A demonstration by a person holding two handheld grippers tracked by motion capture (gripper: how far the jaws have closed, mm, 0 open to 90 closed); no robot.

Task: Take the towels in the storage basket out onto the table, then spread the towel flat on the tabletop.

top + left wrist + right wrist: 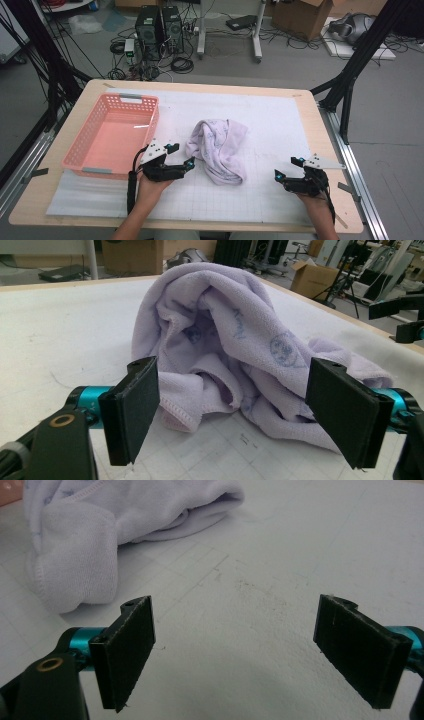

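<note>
Beside the crumpled towel (218, 149) sits a pink basket (90, 145), left gripper (181, 155) between.

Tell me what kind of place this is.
Most likely a robotics lab or data-recording workspace: two black desktop computer towers stand on the floor amid tangled cables, brown cardboard boxes sit behind, and black metal frame struts surround the wooden table.

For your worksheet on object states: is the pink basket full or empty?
Empty. The high view looks into the pink basket and shows only its bare floor; the towel lies crumpled beside it.
</note>
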